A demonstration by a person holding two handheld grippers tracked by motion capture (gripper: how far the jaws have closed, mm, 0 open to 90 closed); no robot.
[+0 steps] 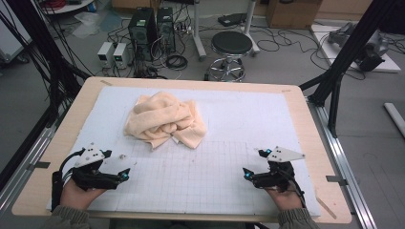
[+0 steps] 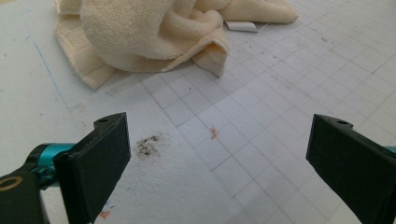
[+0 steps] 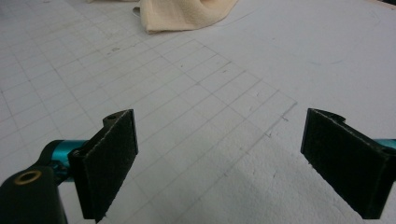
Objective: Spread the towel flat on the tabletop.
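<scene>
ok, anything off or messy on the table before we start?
The towel lies crumpled in a heap on the far left part of the white mat, not spread flat. In the left gripper view a dark smudge and a small reddish mark stain the mat. Nothing looks spilled or broken.

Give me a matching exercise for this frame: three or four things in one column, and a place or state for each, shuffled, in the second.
Things:
1. towel
2. left gripper
3. right gripper
4. stool

Places or states:
A. on the floor beyond the table
B. crumpled in a heap on the white mat
C. open, near the mat's front right corner
D. open, near the mat's front left corner

Pairs: 1-B, 2-D, 3-C, 4-A
</scene>
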